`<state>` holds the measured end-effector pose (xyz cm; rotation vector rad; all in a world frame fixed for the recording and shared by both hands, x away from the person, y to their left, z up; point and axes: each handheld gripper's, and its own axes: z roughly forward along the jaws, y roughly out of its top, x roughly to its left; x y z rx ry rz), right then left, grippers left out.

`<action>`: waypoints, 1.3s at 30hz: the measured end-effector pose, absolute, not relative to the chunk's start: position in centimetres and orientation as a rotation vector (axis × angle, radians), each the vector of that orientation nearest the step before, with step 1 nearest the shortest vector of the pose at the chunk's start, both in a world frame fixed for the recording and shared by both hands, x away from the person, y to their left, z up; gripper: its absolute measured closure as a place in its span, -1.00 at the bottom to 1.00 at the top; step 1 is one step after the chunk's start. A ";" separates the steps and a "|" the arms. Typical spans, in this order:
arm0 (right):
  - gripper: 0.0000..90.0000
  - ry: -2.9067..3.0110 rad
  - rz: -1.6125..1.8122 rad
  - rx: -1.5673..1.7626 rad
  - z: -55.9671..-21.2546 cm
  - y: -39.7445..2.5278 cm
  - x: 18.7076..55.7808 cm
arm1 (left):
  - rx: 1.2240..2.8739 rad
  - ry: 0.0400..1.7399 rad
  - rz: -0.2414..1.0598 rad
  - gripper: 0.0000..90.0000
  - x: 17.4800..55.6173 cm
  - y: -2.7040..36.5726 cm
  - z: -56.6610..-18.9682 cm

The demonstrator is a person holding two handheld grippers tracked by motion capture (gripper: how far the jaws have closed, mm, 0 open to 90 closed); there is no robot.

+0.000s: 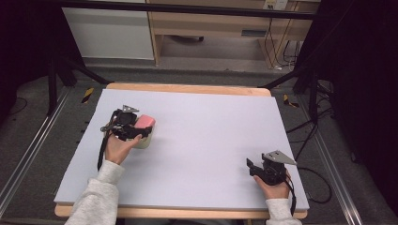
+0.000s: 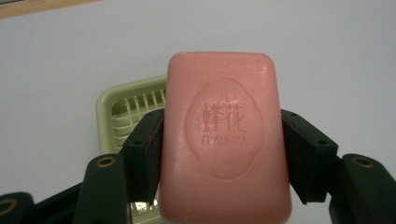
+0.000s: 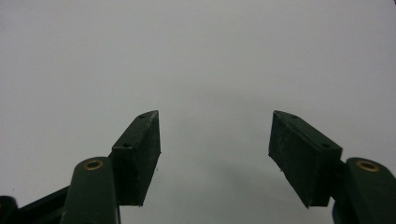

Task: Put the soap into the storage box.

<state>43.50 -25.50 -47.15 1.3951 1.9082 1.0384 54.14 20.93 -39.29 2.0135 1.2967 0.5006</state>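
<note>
Nearest, at the table's near right corner, the person's right hand is holding the right gripper (image 1: 253, 167) low over the white table (image 1: 206, 136). Its two black jaws are standing spread wide apart with nothing between them, and in the right gripper view only bare tabletop is lying beyond the right gripper (image 3: 215, 135).

Farther back and to the left, the left hand is holding the left gripper (image 1: 141, 129) above the left half of the table. Its two jaws are pinching one pink bar of soap (image 1: 145, 121) by its long sides; in the left gripper view the soap (image 2: 225, 135) is sitting upright between the jaws, its stamped face toward the camera, and the left gripper (image 2: 223, 149) is pressing in on both edges.

Just under and behind the soap, one pale green soap dish (image 2: 122, 105) with a slotted floor is lying on the table. From the high view the dish (image 1: 143, 141) is showing beneath the gripper. Whether the soap is touching the dish cannot be told.

One soap, one dish, two grippers.
</note>
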 end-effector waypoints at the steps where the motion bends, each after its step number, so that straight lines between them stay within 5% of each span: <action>1: -0.24 1.907 1.040 1.395 -47.1 -25.5 43.5 | 2.008 1.299 0.499 -0.17 54.2 20.9 -39.3; 39: -0.24 1.914 1.028 1.379 -47.2 -25.4 43.5 | 1.996 1.404 0.512 -0.17 56.8 22.7 -42.4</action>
